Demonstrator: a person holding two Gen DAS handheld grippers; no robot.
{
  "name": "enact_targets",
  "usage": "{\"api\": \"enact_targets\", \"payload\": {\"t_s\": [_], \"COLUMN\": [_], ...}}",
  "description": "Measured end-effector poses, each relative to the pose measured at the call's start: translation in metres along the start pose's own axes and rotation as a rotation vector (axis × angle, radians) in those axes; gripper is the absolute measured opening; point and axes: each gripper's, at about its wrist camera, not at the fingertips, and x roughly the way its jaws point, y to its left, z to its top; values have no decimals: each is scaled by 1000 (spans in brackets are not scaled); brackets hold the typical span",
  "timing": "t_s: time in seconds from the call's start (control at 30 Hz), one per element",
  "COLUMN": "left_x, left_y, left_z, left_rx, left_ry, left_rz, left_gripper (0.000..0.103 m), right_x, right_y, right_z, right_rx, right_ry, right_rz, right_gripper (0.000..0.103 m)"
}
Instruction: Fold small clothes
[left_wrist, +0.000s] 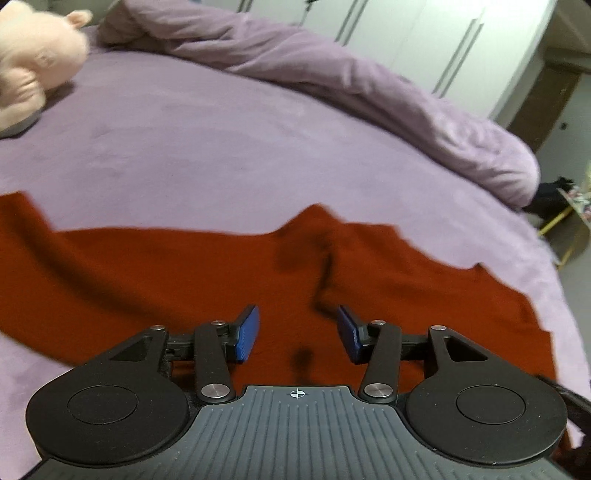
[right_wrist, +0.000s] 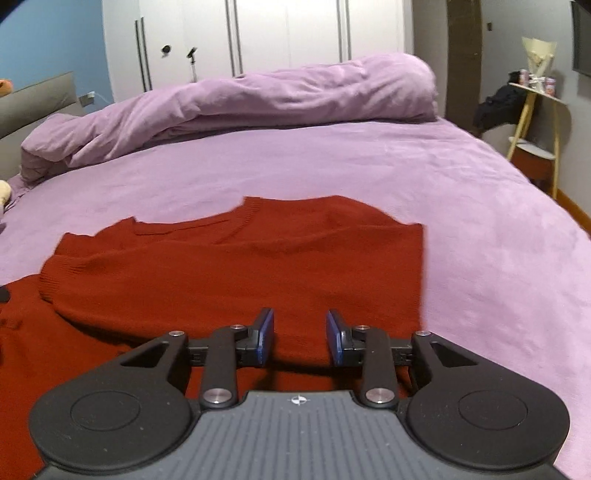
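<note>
A rust-red knit sweater (left_wrist: 155, 280) lies on the lilac bed sheet (left_wrist: 192, 147). In the left wrist view it spreads across the frame with a raised crease near its middle. My left gripper (left_wrist: 298, 332) hovers just above it, open and empty, blue pads apart. In the right wrist view the sweater (right_wrist: 236, 273) shows a sleeve folded across its body and a ribbed collar at the far edge. My right gripper (right_wrist: 300, 338) is open and empty, low over the sweater's near part close to its right edge.
A bunched lilac duvet (right_wrist: 258, 99) lies along the far side of the bed. A pink plush toy (left_wrist: 33, 62) sits at the far left. White wardrobes (right_wrist: 280, 33) stand behind. A small side table (right_wrist: 535, 122) with clutter stands right of the bed.
</note>
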Motion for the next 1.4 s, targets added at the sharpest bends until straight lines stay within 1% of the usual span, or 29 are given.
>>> {"api": "enact_targets", "payload": {"t_s": [0.07,0.13,0.17,0.23,0.27,0.3,0.33,0.37,0.43,0.53,0.6,0.63,0.67,0.7,0.73,0.77,0.83,0.9,0.97,1.0,1.07,1.1,1.13,1.17,1.23,1.27,1.33,1.37,1.4], "left_x": [7,21,31,53,63,67,69,71,72,68,61,58,57,52,48,42,22,-3,-27,-38,-55,-63,-70,-76,-87,-90,-94,-94,-92], "left_y": [-16,-32,-38,-48,-50,-51,-50,-50,-51,-48,-44,-41,-40,-36,-33,-28,-16,8,40,64,112,140,164,186,225,239,264,275,285], "left_z": [4,6,6,4,3,1,-2,-3,-4,-4,-3,-3,-3,-4,-5,-7,-10,-15,-20,-23,-29,-32,-34,-36,-38,-37,-35,-34,-33], "left_rx": [24,52,68,96,103,103,107,114,124,121,107,101,98,97,93,86,66,39,-34,-97,-235,-321,-399,-473,-623,-675,-761,-802,-833], "left_ry": [2,20,40,93,117,120,105,95,92,99,105,108,113,120,125,130,127,112,91,83,65,53,42,25,-32,-59,-134,-160,-174], "left_rz": [-20,-21,-14,32,54,65,71,75,79,77,69,65,60,53,51,46,50,26,29,53,103,133,159,161,96,91,101,121,119], "left_gripper": [54,55,55,54,54,55,56,56,57,57,57,57,57,57,56,56,56,56,60,63,63,63,60,57,56,56,57,57,56], "right_x": [13,27,37,57,65,69,72,74,74,59,36,28,24,19,12,3,-14,-34,-52,-61,-72,-77,-80,-83,-85,-85,-82,-81,-81], "right_y": [13,24,28,28,24,19,15,13,12,19,22,24,27,29,31,32,29,21,17,16,16,15,15,15,15,16,17,18,20], "right_z": [9,15,18,20,20,20,20,20,21,18,9,2,-6,-15,-19,-20,-19,-23,-32,-39,-52,-58,-62,-65,-66,-65,-62,-59,-57], "right_rx": [-17,-47,-59,-58,-47,-39,-36,-35,-33,-32,-12,-14,-32,-63,-85,-92,-47,35,76,88,99,106,110,115,128,135,153,159,162], "right_ry": [3,9,23,70,76,58,49,45,45,49,19,21,49,52,33,36,38,39,37,44,63,72,82,91,98,100,108,109,109], "right_rz": [28,20,4,-27,-33,-30,-30,-33,-29,-49,-5,4,-8,-21,-27,-34,-6,40,69,78,89,90,87,86,86,83,82,86,88], "right_gripper": [30,30,30,30,27,27,27,23,23,23,23,23,23,23,23,23,24,26,26,26,26,26,26,26,26,26,26,26,26]}}
